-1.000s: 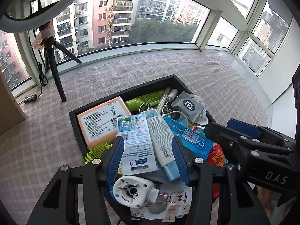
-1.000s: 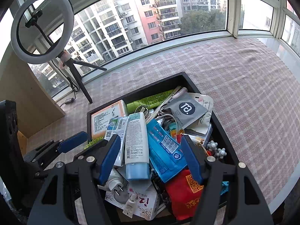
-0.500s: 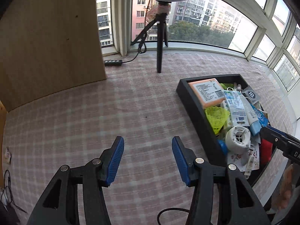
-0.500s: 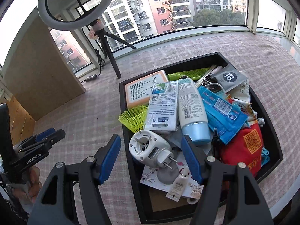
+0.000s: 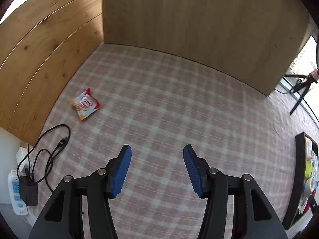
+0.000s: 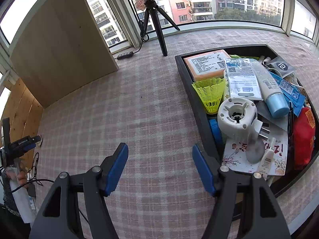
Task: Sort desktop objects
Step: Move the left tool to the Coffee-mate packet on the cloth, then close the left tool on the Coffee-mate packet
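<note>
Left claw point(image 5: 157, 149) swung away; tray point(image 5: 299, 179) far right.

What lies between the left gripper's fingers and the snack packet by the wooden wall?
Only bare checked cloth, seen in the left wrist view. The left gripper is open and empty; the snack packet lies alone beyond it.

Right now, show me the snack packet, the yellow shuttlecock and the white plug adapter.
snack packet point(image 5: 84, 104), left wrist view, middle of the wrapper.
yellow shuttlecock point(image 6: 211, 92), right wrist view, its mesh skirt.
white plug adapter point(image 6: 236, 116), right wrist view, its round face.
</note>
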`<control>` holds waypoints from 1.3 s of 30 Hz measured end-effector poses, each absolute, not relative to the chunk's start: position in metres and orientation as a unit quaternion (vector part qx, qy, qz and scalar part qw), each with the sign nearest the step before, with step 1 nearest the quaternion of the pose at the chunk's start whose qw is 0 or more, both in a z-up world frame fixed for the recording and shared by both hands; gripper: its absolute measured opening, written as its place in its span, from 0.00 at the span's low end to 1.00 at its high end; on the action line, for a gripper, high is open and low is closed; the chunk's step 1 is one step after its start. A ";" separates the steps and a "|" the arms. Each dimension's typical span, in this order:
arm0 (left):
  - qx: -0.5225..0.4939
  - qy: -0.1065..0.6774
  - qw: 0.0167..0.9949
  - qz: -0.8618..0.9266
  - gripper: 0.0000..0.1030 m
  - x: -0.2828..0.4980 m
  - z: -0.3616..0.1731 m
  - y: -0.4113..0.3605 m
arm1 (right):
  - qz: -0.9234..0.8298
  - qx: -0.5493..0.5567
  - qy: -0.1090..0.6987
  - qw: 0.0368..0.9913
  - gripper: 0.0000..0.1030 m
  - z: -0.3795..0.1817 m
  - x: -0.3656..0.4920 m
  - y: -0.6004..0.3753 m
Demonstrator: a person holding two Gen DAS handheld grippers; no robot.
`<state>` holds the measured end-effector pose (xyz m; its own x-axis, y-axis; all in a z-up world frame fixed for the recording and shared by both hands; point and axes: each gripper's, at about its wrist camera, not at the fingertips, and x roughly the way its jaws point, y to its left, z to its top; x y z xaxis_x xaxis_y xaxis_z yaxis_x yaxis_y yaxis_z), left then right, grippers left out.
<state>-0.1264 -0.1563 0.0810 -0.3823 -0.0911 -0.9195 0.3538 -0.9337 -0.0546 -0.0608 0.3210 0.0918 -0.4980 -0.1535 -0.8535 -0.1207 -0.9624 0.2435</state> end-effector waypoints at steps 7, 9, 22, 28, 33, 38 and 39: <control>0.551 0.166 0.210 -0.790 0.50 -0.140 0.054 -0.228 | -0.845 0.517 -0.138 -0.004 0.64 0.083 -0.062 0.297; 0.553 0.185 0.223 -0.781 0.50 -0.146 0.046 -0.243 | -0.843 0.521 -0.135 -0.008 0.64 0.082 -0.063 0.290; 0.581 0.239 0.278 -0.726 0.58 -0.196 -0.003 -0.296 | -0.838 0.528 -0.134 -0.031 0.64 0.080 -0.075 0.278; 0.576 0.226 0.285 -0.732 0.58 -0.202 -0.005 -0.291 | -0.829 0.538 -0.148 -0.043 0.64 0.070 -0.075 0.287; 0.567 0.216 0.285 -0.742 0.43 -0.197 -0.004 -0.281 | -0.828 0.540 -0.146 -0.044 0.64 0.066 -0.073 0.287; 0.562 0.211 0.278 -0.750 0.32 -0.189 -0.004 -0.274 | -0.827 0.538 -0.157 -0.046 0.64 0.065 -0.072 0.291; 0.561 0.215 0.274 -0.751 0.31 -0.186 -0.004 -0.274 | -0.828 0.537 -0.158 -0.046 0.64 0.066 -0.071 0.291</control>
